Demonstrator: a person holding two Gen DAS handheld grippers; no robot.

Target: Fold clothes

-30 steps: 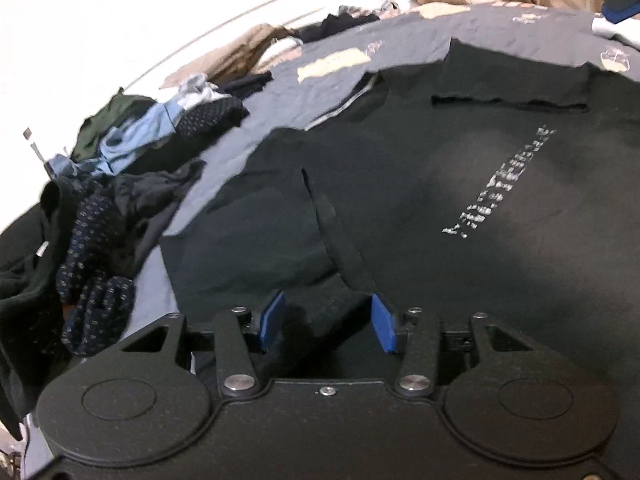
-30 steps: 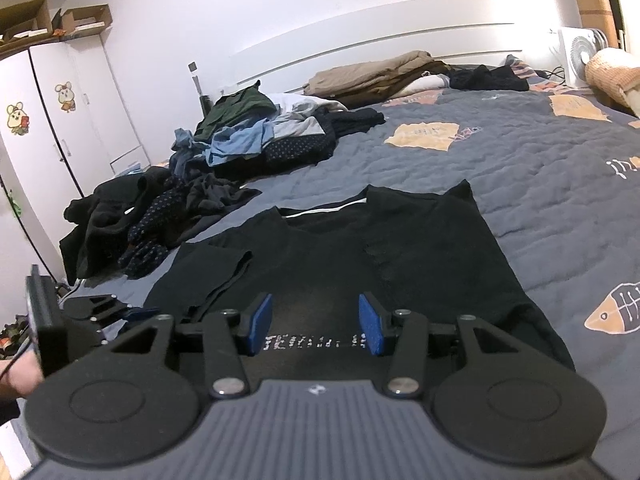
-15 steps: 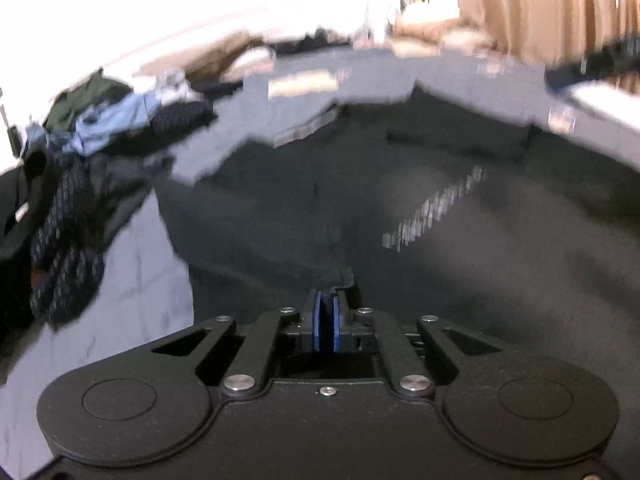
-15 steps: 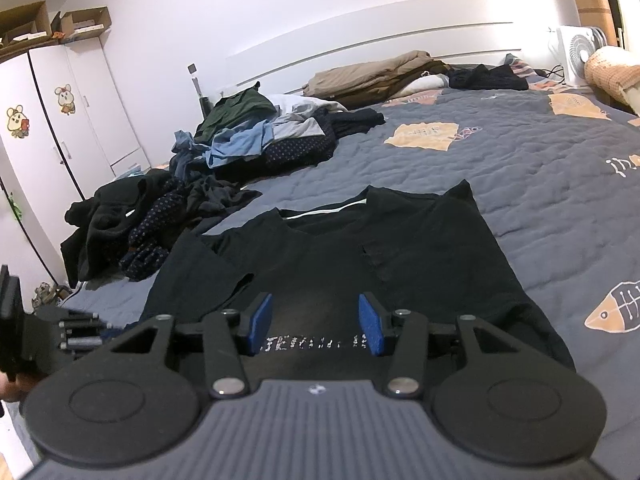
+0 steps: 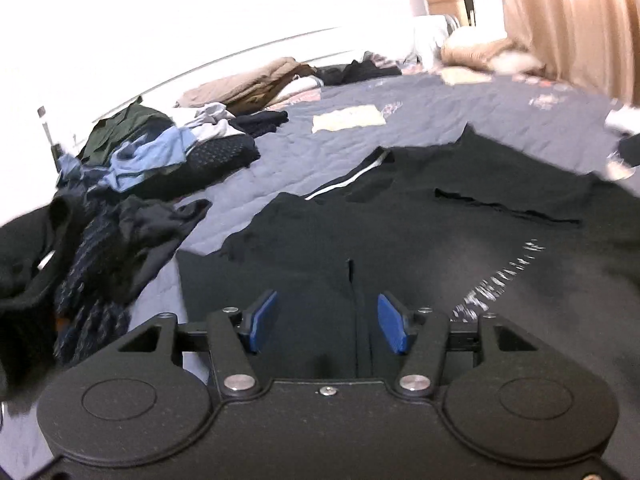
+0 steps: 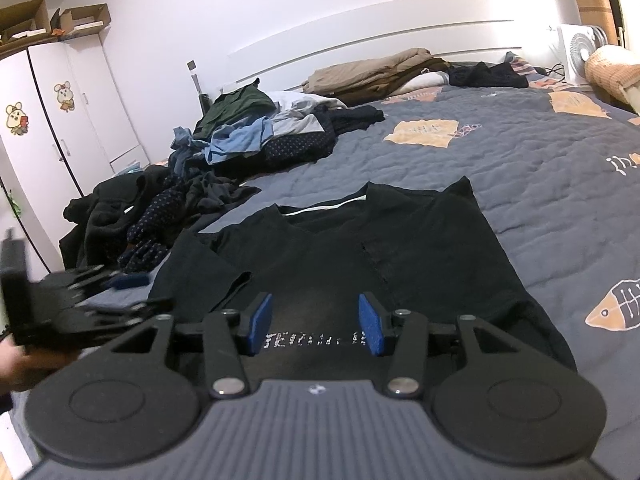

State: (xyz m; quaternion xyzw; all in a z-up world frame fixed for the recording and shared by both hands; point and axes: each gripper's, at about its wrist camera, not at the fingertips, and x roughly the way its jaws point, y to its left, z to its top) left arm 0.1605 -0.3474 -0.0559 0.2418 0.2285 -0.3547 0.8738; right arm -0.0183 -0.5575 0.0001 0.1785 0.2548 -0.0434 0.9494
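While the black T-shirt [image 6: 360, 264] lies mid-frame on the bed [image 6: 540, 168] with both sleeves folded in, your left gripper [image 5: 326, 322] and right gripper [image 6: 315, 328] gape empty, with body folds and upper-left clothes pile [image 6: 256, 136] remaining.

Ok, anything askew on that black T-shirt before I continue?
Yes: on the black T-shirt, one short sleeve sticks out sideways toward the left gripper, unfolded, while the opposite sleeve lies folded over the body. Uneven, not damaged.
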